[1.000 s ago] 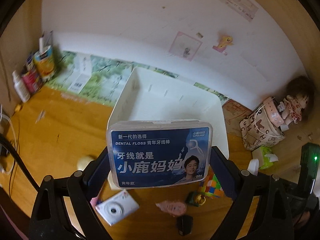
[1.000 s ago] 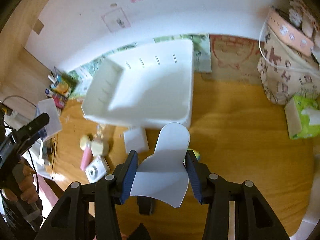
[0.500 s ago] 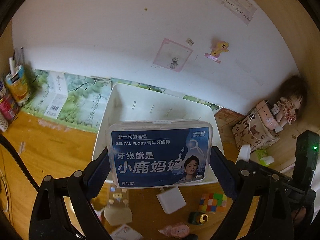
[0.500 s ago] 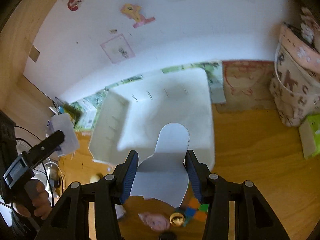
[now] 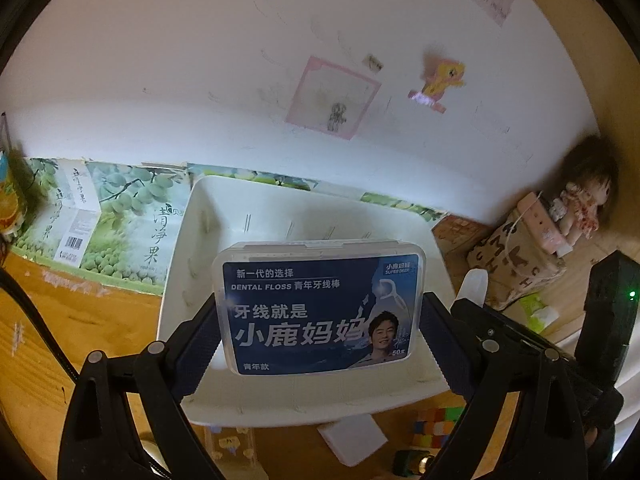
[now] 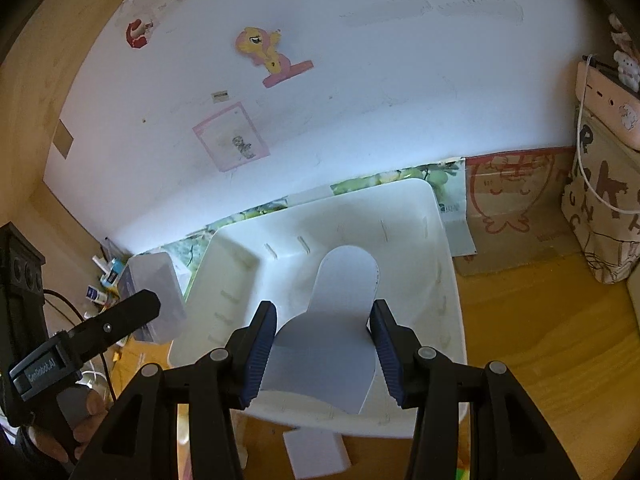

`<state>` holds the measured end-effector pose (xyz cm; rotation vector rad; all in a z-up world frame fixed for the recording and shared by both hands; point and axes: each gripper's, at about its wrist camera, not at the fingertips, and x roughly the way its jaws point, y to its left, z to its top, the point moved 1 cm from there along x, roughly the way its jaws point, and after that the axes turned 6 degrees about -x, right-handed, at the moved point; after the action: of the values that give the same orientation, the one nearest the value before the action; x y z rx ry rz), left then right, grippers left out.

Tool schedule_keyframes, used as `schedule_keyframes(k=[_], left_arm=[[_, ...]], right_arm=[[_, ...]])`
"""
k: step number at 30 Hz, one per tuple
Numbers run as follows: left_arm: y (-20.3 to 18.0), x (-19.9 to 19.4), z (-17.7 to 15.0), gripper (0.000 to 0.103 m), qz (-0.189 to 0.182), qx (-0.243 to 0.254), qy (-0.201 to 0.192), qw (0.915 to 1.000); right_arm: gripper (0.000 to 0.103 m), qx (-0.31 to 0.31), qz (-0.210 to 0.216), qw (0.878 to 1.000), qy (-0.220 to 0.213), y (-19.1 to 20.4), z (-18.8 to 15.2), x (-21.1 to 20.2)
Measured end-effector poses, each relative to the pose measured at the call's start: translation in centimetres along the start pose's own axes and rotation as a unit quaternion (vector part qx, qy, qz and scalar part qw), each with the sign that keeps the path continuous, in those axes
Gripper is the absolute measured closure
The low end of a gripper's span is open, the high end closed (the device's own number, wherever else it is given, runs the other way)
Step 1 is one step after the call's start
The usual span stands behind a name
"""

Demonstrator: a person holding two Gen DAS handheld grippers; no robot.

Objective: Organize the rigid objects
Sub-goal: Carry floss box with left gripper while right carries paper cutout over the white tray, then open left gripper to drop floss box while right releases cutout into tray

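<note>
The left gripper (image 5: 320,312) is clamped on a floss box (image 5: 320,308), its blue pads pressed to both short sides, and holds it upright above the white bin (image 5: 304,212). The right gripper (image 6: 322,340) is closed on a white card (image 6: 332,328) with a rounded top, also over the bin, nearer its front wall. The bin sits on the wooden desk (image 6: 540,360) against the wall. Just in front of the bin lie a white block (image 6: 316,454) and a colour cube (image 5: 436,426). A patterned bag (image 6: 604,208) stands to the bin's right.
</note>
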<state>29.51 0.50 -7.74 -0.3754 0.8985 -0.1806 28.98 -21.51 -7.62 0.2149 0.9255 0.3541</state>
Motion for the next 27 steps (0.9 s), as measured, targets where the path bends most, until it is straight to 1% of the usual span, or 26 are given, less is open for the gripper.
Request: schedule_keyframes(k=[5, 12, 13, 14, 15, 17, 19, 20, 22, 24, 27], left_arm=[[-0.1, 1.6, -0.3, 0.008, 0.007, 0.021, 0.014, 0.9997], [0.0, 2.9, -0.5, 0.007, 0.012, 0.025, 0.033, 0.9991], [0.0, 2.9, -0.5, 0.005, 0.012, 0.025, 0.033, 0.9991], [0.1, 2.8, -0.5, 0.004, 0.01, 0.024, 0.03, 0.9992], [0.1, 2.6, -0.5, 0.004, 0.01, 0.024, 0.027, 0.9993], [0.2, 2.5, -0.5, 0.002, 0.005, 0.023, 0.026, 0.9994], [0.3, 2.3, -0.5, 0.002, 0.004, 0.021, 0.026, 0.9994], [0.4, 2.2, -0.4, 0.002, 0.001, 0.02, 0.025, 0.9995], [0.4, 1.9, -0.4, 0.002, -0.002, 0.022, 0.024, 0.9995], [0.3, 1.3, -0.4, 0.002, -0.006, 0.025, 0.027, 0.9993], [0.3, 0.5, -0.2, 0.002, -0.014, 0.028, 0.019, 0.9993]], right_arm=[[0.054, -0.003, -0.013, 1.0, 0.0, -0.3, -0.4, 1.7], [0.053, -0.006, -0.021, 0.999, -0.025, -0.1, -0.9, 2.2], [0.051, -0.006, -0.023, 0.999, -0.029, 0.0, -0.9, 2.2], [0.042, -0.003, -0.025, 0.999, -0.032, 0.0, -0.9, 2.2], [0.035, 0.0, -0.025, 0.999, -0.035, -0.1, -1.0, 2.2], [0.034, 0.003, -0.026, 0.999, -0.037, -0.1, -1.0, 2.1], [0.029, 0.006, -0.028, 0.999, -0.037, -0.1, -1.1, 2.1], [0.026, 0.007, -0.029, 0.999, -0.04, 0.0, -1.1, 2.1], [0.026, 0.008, -0.031, 0.998, -0.047, 0.0, -1.2, 1.7], [0.021, 0.011, -0.033, 0.998, -0.055, 0.2, -1.3, 1.2], [0.021, 0.008, -0.035, 0.997, -0.07, 0.7, -1.5, 0.2]])
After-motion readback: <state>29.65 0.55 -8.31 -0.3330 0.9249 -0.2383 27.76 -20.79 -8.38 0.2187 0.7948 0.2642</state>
